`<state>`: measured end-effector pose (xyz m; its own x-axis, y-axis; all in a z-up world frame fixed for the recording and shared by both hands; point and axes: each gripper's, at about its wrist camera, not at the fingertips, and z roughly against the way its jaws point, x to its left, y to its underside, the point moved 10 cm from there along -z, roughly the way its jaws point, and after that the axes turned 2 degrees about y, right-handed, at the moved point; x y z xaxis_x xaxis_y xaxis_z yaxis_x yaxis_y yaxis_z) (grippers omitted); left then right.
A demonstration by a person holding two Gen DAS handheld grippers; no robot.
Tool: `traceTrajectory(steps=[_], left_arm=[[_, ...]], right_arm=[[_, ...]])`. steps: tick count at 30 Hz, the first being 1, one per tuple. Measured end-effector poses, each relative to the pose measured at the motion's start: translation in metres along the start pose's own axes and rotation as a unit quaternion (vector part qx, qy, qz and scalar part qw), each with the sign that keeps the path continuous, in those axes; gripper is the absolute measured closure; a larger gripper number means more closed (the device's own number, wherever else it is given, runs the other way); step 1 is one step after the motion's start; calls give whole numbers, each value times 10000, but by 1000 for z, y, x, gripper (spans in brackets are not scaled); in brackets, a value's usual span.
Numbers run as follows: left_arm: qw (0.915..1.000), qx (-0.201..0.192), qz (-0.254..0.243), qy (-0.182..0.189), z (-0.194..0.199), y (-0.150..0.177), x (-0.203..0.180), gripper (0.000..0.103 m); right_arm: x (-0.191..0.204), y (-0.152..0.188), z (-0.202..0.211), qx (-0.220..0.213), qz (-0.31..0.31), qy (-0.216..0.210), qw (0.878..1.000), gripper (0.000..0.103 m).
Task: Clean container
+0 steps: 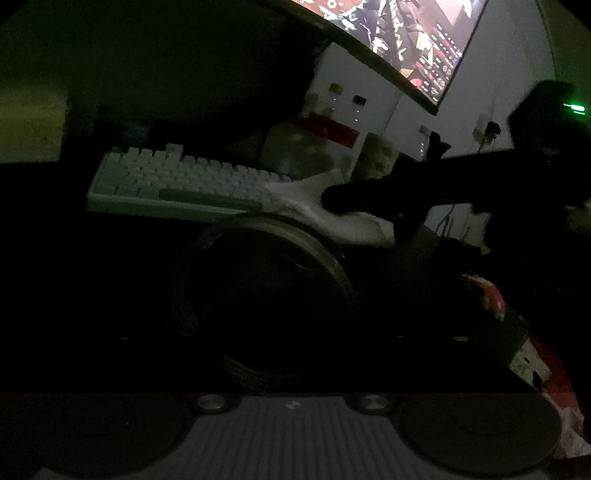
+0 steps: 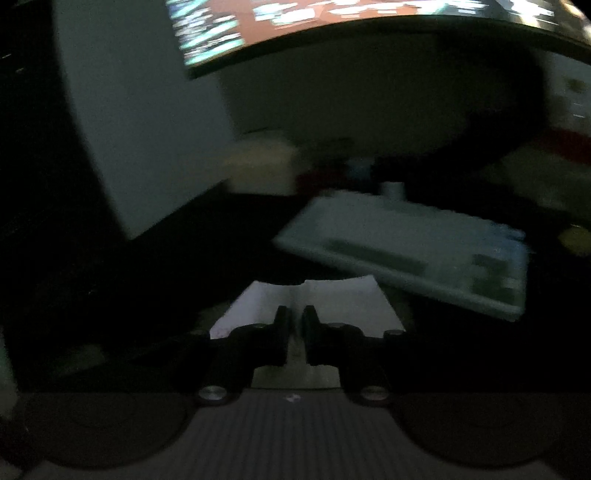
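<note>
In the left wrist view a round dark container with a dull metal rim (image 1: 295, 230) stands close in front of the camera. My left gripper's fingers are lost in the dark, so their grip on the container does not show. From the right, my right gripper (image 1: 334, 199) reaches in shut on a white tissue (image 1: 354, 225), which rests on the container's far rim. In the right wrist view the right gripper (image 2: 295, 314) has its black fingers (image 2: 282, 325) pinched together on the white tissue (image 2: 332, 299), which spreads out beyond them.
The room is very dark. A white keyboard (image 1: 177, 181) (image 2: 406, 251) lies just behind the container. A lit curved monitor (image 1: 399, 33) (image 2: 332, 22) hangs above. Small bottles (image 1: 336, 96) and clutter stand at the back, and a red-and-white object (image 1: 487, 295) lies at the right.
</note>
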<state>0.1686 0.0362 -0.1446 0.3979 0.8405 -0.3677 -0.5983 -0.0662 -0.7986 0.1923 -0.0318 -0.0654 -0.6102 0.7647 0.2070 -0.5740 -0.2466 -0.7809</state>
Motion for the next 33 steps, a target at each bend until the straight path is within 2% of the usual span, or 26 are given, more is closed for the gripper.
traceTrajectory(steps=[3, 8, 10, 13, 18, 21, 23, 26, 29, 33], left_arm=[[10000, 7, -4, -55, -1, 1, 1, 35], [9998, -121, 85, -91, 2, -1, 3, 30], [9998, -172, -37, -135, 3, -2, 1, 30], [9997, -180, -38, -177, 3, -2, 2, 30], [9999, -62, -58, -78, -1, 1, -1, 32], [9999, -42, -132, -64, 0, 2, -4, 32], [9999, -40, -136, -36, 1, 3, -4, 32], [9999, -40, -100, -6, 1, 3, -3, 32], [10000, -34, -58, 6, 1, 2, -2, 26], [10000, -28, -58, -6, 1, 2, -3, 26]], right_arm=[[14, 4, -5, 184, 210, -115, 9995, 94], [-28, -1, -21, 364, -6, 568, 9977, 94], [-40, -6, -23, 306, -162, 608, 9976, 95], [-39, -16, -23, 143, -290, 397, 9987, 95], [5, -19, -21, 60, 50, -315, 9995, 95], [18, -19, -22, 95, 173, -499, 9986, 95], [15, -20, -22, 153, 157, -446, 9988, 95], [-9, -25, -24, 212, 121, 144, 9996, 95], [-30, -28, -26, 359, -238, 396, 9983, 94], [1, -26, -27, 510, 8, -105, 9986, 94]])
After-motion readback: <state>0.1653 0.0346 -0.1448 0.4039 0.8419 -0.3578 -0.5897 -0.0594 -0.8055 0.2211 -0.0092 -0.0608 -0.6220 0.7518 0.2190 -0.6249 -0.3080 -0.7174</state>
